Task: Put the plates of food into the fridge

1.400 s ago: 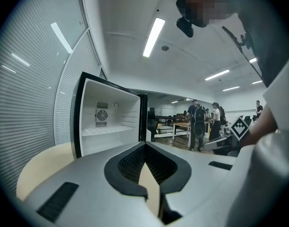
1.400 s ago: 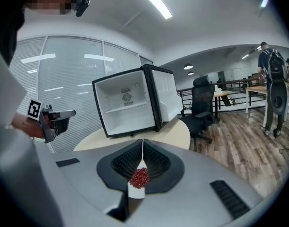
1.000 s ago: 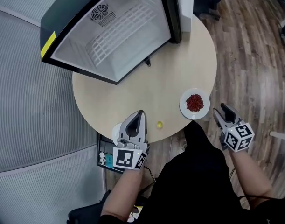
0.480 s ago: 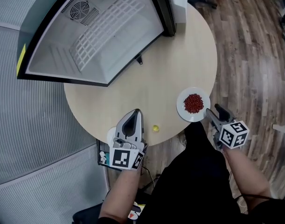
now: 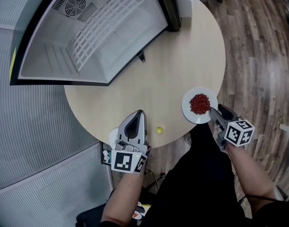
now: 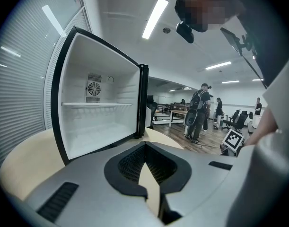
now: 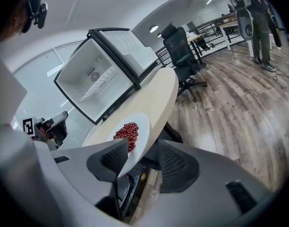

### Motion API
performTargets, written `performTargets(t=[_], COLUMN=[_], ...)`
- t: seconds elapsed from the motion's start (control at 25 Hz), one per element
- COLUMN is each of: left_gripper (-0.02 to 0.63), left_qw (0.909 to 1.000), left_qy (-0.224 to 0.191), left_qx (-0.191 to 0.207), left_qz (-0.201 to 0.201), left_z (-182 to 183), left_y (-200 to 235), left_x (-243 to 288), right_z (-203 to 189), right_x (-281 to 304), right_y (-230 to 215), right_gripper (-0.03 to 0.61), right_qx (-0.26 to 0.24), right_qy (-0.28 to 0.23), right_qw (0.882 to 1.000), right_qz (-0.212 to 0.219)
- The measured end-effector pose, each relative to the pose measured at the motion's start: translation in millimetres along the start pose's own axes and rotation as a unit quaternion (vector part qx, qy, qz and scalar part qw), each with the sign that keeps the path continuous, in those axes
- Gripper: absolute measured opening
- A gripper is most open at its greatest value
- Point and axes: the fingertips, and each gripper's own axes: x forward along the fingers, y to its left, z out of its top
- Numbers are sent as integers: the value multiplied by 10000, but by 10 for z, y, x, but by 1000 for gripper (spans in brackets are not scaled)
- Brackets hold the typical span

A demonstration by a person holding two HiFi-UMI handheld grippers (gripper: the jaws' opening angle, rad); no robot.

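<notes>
Straddling the rim of the plate of red food at the worktop's near right edge, right gripper fingers just opened wide, unclamped, set for lifting toward the open fridge; left gripper fingers seemingly clenched, empty.

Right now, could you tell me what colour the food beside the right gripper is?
Dark red food, piled on a white plate; clearest in the head view.

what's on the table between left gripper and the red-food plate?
Head view: only a small yellow object by the table edge, nearer the left gripper than the plate.
</notes>
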Motion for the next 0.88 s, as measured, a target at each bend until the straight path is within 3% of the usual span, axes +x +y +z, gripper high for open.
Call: performTargets(t=[0.12, 0.28, 0.72, 0.88], left_gripper=[6, 6, 6, 6], left_qw=[10000, 10000, 10000, 9999], left_qy=[40, 76, -34, -78], left_qx=[6, -11, -5, 9], left_qz=[-4, 25, 93, 127], left_z=[-24, -57, 74, 134], left_y=[-4, 11, -27, -81], left_x=[-3, -32, -144, -231], right_z=[-44, -47, 56, 149], right_x=[30, 16, -93, -131], right_y=[-5, 27, 64, 154], right_gripper=[194, 95, 47, 32], right_qx=[105, 157, 1161, 1157], right_qy=[45, -23, -264, -351], right_qw=[9999, 9998, 9923, 9917], right_qz=[56, 112, 342, 444])
